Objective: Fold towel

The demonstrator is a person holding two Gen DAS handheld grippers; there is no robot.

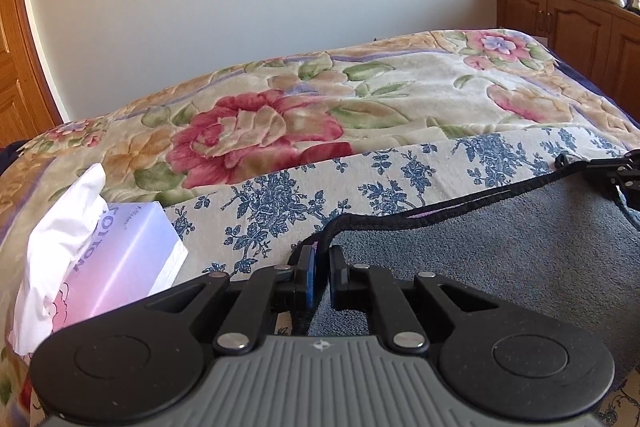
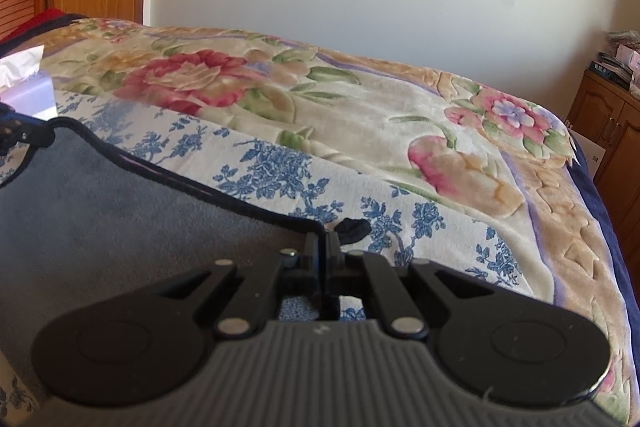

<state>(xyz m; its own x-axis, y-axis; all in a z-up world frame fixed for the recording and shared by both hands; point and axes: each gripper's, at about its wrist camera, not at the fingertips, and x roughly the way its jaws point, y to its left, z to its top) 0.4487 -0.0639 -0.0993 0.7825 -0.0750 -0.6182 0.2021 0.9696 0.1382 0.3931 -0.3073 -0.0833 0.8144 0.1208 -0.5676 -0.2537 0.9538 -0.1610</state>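
Pinching one corner each, the left gripper and the right gripper are squeezed tight on the grey towel (its black edge runs between them). Holding both corners keeps that edge straight above the blue flowery sheet, ready for folding.

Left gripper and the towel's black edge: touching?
Touching. The left wrist view shows the left gripper with its fingers closed on the black hem at the corner of the grey towel; the hem runs straight out from between them.

Towel on sheet, tissue box left, blanket behind.
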